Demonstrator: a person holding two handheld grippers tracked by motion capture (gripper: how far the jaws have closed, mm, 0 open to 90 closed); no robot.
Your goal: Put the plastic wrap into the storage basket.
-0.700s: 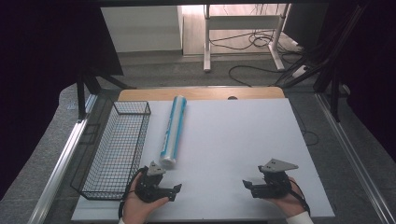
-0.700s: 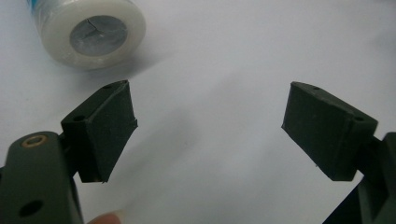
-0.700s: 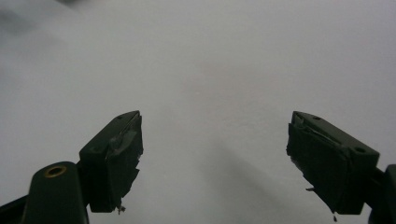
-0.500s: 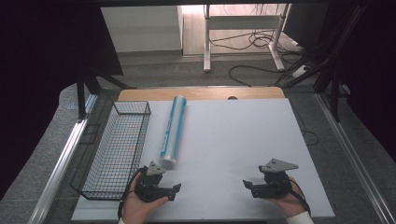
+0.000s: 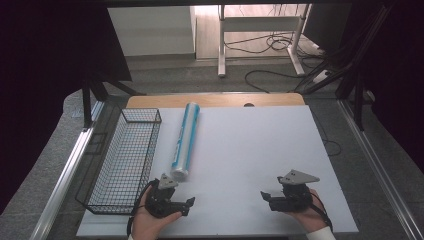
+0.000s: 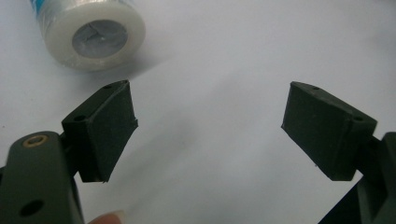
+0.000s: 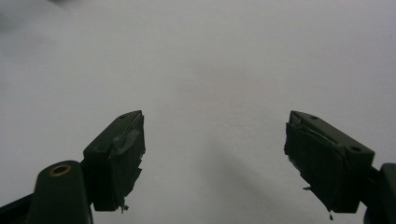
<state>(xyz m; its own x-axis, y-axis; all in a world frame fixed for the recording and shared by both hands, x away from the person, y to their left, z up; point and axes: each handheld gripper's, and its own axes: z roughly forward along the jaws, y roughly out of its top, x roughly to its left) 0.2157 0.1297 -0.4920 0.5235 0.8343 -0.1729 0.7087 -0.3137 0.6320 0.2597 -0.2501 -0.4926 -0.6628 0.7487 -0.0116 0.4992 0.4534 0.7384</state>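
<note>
Little moved since earlier frames; left gripper [image 5: 186, 204] edged nearer roll [image 5: 185, 141]. Both jaw pairs held apart, nothing gripped. Roll lies on table [image 5: 250, 150] beside basket [image 5: 125, 160]. Right gripper [image 5: 267, 197] idle; nothing judged done.

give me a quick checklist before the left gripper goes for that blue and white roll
1. Left gripper open: ok, jaws stand wide apart with nothing between them.
2. Roll within easy approach: ok, its near end lies just ahead of the left jaw, off to one side.
3. Roll lined up between the jaws: not ok, it sits off-centre.
4. Roll lying flat on the white table: ok, beside the wire basket, not in it.
5. Right gripper out of the way: ok, open over bare table at the far side.
6. Roll's weight or slipperiness: cannot tell.
</note>
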